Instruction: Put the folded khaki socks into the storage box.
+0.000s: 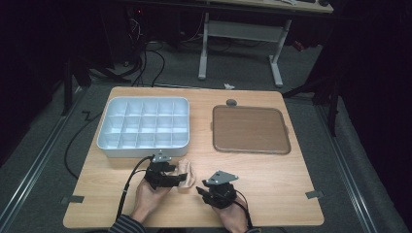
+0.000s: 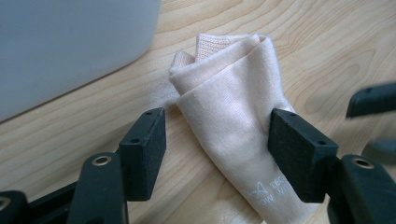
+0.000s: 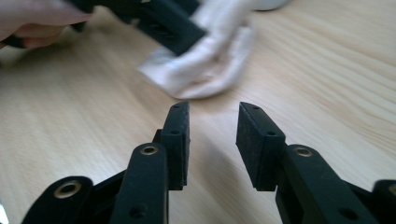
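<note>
High view first: the folded peach cloth (image 1: 187, 173) lies on the wooden counter (image 1: 272, 179), just below the front wall of the white compartment tray (image 1: 144, 127), so roughly 6 o'clock from the tray and 9 o'clock-ish from the lower part of the brown mat (image 1: 251, 129). Left hand-held gripper (image 1: 180, 178) sits right at the cloth, pointing toward 3 o'clock, with the person's hand behind it. From the left gripper view the cloth (image 2: 231, 121) runs up between the two black pads; the right-side pad looks like it's against the fabric edge, the left-side pad stands clear of it with bare wood showing in the gap, so the jaws are spread wide and not squeezing anything. Some pale printed lettering shows on the cloth near the bottom, too small to read. Right hand-held gripper (image 1: 203, 193) is at about 5 o'clock from the cloth, near it but apart. In the right gripper view its jaws are partly parted with only counter between them, and the cloth (image 3: 205, 65) is blurry up ahead at 12 o'clock with the other gripper's jaw over it.
</note>
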Demonstrator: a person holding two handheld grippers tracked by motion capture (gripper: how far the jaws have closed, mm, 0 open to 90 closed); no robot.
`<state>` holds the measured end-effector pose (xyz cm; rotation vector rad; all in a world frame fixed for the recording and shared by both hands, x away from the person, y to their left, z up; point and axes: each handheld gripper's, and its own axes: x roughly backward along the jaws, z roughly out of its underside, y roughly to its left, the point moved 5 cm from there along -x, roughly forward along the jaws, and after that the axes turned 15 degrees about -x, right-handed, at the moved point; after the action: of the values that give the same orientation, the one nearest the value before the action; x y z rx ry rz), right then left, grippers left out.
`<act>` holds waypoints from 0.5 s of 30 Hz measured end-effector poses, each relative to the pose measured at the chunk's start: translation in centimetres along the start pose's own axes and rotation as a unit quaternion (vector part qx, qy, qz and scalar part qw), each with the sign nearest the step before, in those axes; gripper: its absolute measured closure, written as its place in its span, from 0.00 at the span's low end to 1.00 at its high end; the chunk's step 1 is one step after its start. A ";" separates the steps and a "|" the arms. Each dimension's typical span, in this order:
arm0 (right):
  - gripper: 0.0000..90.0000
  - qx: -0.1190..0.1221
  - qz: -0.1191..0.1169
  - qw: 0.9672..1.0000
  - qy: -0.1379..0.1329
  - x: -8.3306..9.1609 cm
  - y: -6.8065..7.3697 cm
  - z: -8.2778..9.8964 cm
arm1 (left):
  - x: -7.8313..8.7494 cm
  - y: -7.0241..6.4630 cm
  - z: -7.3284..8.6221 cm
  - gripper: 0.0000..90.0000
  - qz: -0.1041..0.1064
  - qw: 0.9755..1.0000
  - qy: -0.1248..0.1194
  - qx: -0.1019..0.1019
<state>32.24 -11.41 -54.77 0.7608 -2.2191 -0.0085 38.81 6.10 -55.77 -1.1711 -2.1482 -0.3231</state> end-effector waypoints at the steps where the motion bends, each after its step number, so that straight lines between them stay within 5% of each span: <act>1: 0.71 -0.008 0.003 1.000 -0.007 0.4 -0.6 0.1 | -0.1 0.0 0.0 0.42 0.001 1.000 -0.001 0.002; 9: 0.68 -0.053 0.035 0.996 -0.055 2.8 -4.2 0.8 | 0.2 0.2 -0.2 0.41 0.005 1.000 -0.022 0.020; 15: 0.66 -0.086 0.073 0.991 -0.073 3.6 -6.9 1.4 | 0.5 0.3 -0.8 0.37 0.001 0.999 -0.029 0.030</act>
<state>32.99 -19.28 -54.96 0.5166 -2.3717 -0.1872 39.24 6.17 -54.87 -1.1618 -2.1913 -0.2243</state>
